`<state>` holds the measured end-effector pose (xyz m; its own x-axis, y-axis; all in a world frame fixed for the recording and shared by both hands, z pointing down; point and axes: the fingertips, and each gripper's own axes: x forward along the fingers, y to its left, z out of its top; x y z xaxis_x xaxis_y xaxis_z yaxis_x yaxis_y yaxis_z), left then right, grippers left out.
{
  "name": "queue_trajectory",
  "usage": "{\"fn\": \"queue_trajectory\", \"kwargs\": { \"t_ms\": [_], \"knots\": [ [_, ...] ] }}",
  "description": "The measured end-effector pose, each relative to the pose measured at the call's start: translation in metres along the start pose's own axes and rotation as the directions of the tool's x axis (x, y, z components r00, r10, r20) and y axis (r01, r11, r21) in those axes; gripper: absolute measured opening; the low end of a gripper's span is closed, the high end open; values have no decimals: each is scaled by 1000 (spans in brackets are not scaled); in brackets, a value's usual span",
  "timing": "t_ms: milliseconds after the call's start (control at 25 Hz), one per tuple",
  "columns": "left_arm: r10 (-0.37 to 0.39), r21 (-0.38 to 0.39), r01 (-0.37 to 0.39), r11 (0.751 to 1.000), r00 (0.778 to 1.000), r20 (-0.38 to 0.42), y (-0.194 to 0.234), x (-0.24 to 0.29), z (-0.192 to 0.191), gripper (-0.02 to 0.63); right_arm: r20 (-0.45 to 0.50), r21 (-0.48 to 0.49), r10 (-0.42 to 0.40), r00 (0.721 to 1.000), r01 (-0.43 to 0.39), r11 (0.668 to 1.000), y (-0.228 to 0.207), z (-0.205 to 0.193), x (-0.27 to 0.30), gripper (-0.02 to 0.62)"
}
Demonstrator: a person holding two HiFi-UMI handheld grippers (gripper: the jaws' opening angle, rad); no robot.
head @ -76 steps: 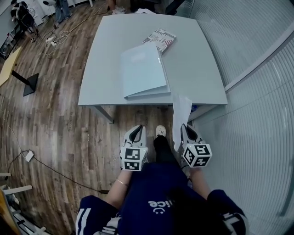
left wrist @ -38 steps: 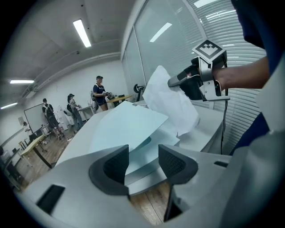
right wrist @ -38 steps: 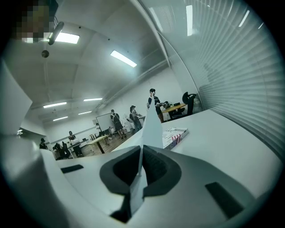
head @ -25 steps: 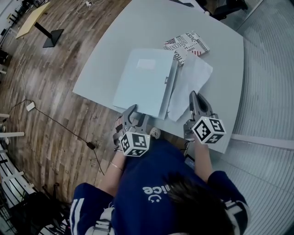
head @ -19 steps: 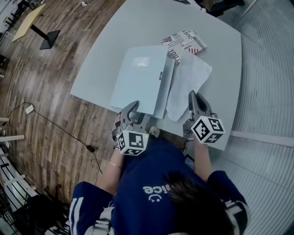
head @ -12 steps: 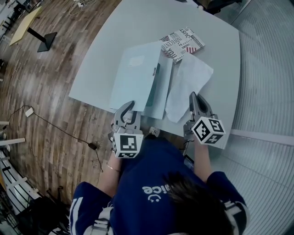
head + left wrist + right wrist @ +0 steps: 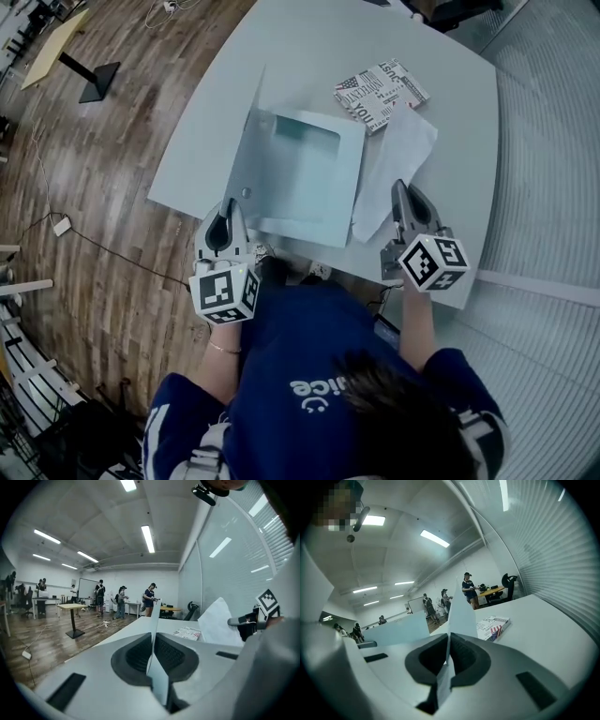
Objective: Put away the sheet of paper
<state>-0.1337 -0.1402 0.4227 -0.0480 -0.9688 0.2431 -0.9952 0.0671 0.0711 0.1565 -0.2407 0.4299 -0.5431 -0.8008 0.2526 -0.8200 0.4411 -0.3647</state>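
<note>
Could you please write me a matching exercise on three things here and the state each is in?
Things:
1. front cover of the light blue card folder
2. white sheet of paper
3. flat box printed with newsprint and red stripes

States:
A. lying untouched on the grey table
B. pinched in the right claw
C. raised upright, pinched in the left claw

Pairs: 1-C, 2-B, 3-A. The left claw's jaws have just been closing, with the cover between them.
</note>
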Motion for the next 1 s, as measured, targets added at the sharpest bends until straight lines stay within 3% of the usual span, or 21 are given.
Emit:
{"fn": "queue_trajectory", "kwargs": {
  "t_ms": [280, 520, 680, 1000],
  "knots": [
    [112, -109, -110, 988, 994, 13, 66, 2, 1, 17, -1, -55, 69, 998, -69, 996, 49, 22, 23, 9],
    [227, -175, -225, 959, 974, -8, 115, 3, -13, 17, 4, -67, 178, 984, -178, 982, 96, 43, 46, 9],
    [249, -202, -248, 947, 968, -20, 126, 5, -17, 17, -17, -61, 269, 963, -270, 961, 128, 44, 63, 9],
    [253, -190, -253, 949, 967, -25, 132, 15, -20, 18, -46, 27, 406, 913, -405, 914, 176, 40, 90, 9]
  ]
}}
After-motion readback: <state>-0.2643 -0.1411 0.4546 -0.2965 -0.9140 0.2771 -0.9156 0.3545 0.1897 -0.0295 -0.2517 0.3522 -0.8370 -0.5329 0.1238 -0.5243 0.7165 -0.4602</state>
